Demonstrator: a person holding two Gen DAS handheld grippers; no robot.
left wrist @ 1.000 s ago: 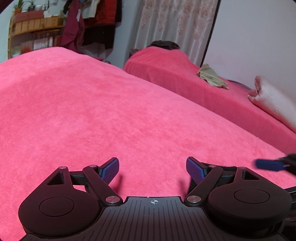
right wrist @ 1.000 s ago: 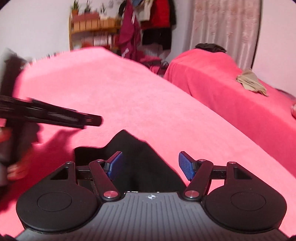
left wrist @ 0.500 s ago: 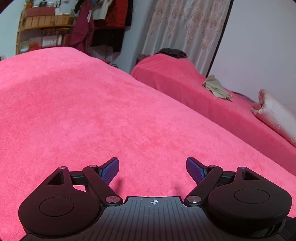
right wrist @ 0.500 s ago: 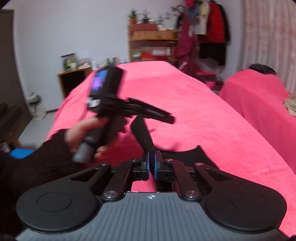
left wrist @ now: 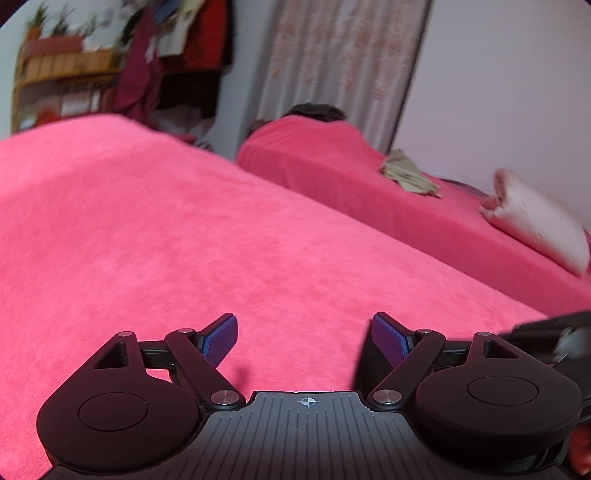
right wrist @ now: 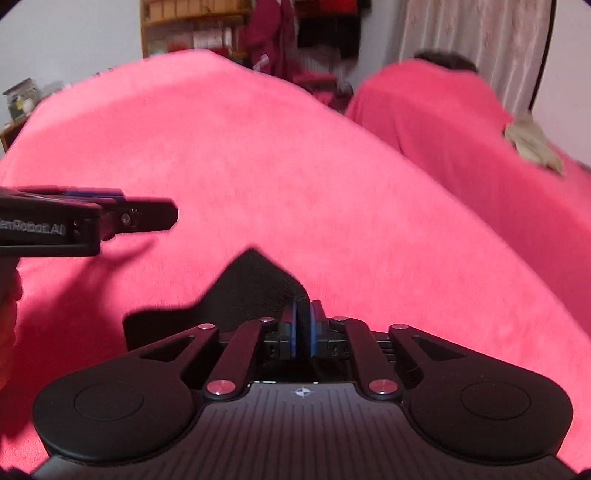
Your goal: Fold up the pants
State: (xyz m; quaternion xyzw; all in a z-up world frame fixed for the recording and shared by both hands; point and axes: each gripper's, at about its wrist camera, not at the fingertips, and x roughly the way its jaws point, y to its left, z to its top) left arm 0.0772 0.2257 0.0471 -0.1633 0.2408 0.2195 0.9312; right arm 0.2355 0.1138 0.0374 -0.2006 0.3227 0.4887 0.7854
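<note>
Right gripper (right wrist: 303, 325) pinches one black pants (right wrist: 236, 295); left gripper (left wrist: 304, 334) gapes.

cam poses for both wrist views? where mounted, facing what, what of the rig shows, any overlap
Left wrist: on the left gripper, facing forward over the pink blanket; open blue pads show, nothing between them.
Right wrist: on the right gripper, looking over the black pants; jaws closed on the fabric, left gripper visible at left edge.
Shared: blanket, second pink-covered bed, beige cloth, curtain, shelf.
</note>
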